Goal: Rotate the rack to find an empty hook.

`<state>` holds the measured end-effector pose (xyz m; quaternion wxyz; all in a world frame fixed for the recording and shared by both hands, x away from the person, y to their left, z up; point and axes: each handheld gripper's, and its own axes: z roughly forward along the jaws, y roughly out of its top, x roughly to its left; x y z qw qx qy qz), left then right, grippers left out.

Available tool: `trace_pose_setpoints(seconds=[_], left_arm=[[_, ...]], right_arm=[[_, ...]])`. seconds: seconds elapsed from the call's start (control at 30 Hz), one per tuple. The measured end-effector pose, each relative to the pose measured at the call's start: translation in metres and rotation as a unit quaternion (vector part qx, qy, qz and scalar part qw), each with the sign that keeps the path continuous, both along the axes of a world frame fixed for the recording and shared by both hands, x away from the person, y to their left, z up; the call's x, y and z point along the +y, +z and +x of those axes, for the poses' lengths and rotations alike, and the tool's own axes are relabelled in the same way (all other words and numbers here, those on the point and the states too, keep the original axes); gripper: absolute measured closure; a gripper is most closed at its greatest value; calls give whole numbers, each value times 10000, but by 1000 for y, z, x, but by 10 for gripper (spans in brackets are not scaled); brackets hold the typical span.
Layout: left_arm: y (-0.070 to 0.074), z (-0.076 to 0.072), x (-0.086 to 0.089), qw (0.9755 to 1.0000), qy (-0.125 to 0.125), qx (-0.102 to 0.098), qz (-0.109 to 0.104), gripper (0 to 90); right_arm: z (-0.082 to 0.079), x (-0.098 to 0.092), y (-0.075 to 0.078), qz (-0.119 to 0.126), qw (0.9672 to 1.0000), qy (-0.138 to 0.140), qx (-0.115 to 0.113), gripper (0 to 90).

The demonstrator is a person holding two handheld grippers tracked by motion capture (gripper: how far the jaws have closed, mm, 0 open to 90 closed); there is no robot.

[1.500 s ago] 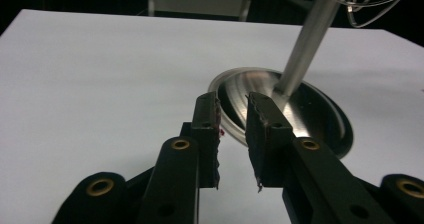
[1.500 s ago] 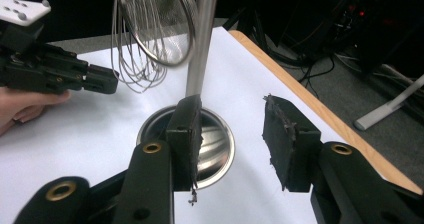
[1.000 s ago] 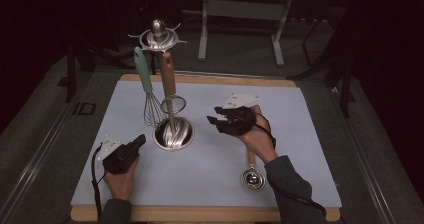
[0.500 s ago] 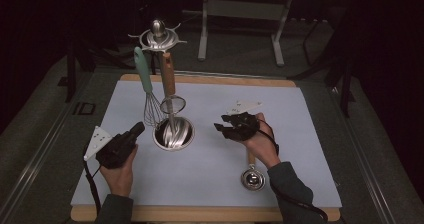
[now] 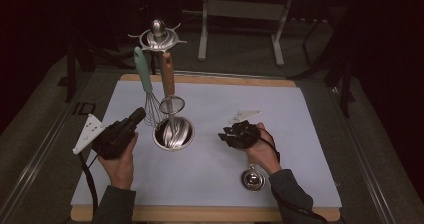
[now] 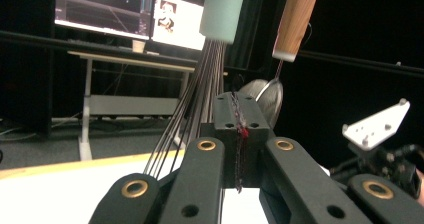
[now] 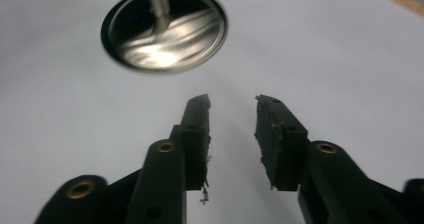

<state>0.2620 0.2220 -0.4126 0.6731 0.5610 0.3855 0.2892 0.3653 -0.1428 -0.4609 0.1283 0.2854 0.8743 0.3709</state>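
A steel utensil stand holds a mint-handled whisk and a wooden-handled strainer, both hanging from its top ring. My left gripper is shut on nothing, raised just left of the whisk wires. In the left gripper view its jaws meet in front of the whisk wires. My right gripper hovers low over the mat, right of the stand's base. Its jaws have just been closing, are still apart, and have only bare mat between them; the base lies ahead.
A pale mat covers a wooden board. A small steel cup lies on the mat beside the right wrist. Desks and lit monitors stand beyond the table in a dark room.
The left gripper has risen and tilted up toward the whisk. The right gripper has sunk toward the mat and drawn nearer the front edge, its jaws narrower.
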Motion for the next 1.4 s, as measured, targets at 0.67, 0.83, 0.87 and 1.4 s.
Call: trace_pose_setpoints(seconds=[0.67, 0.83, 0.87, 1.4], left_arm=[[32, 4, 0, 9995, 1, -303, 6, 871], [37, 5, -2, 9994, -1, -359, -21, 864], [38, 5, -2, 9993, 2, -369, -40, 864], [72, 9, -3, 9964, -46, -841, -124, 866]], right_arm=[[-1, -3, -19, -78, 9993, -10, 364, 497], [-1, -5, -21, -116, 9992, -59, 376, 486], [-1, -5, -21, -112, 9992, -75, 377, 486], [-4, -13, -26, -80, 9993, -114, 353, 529]])
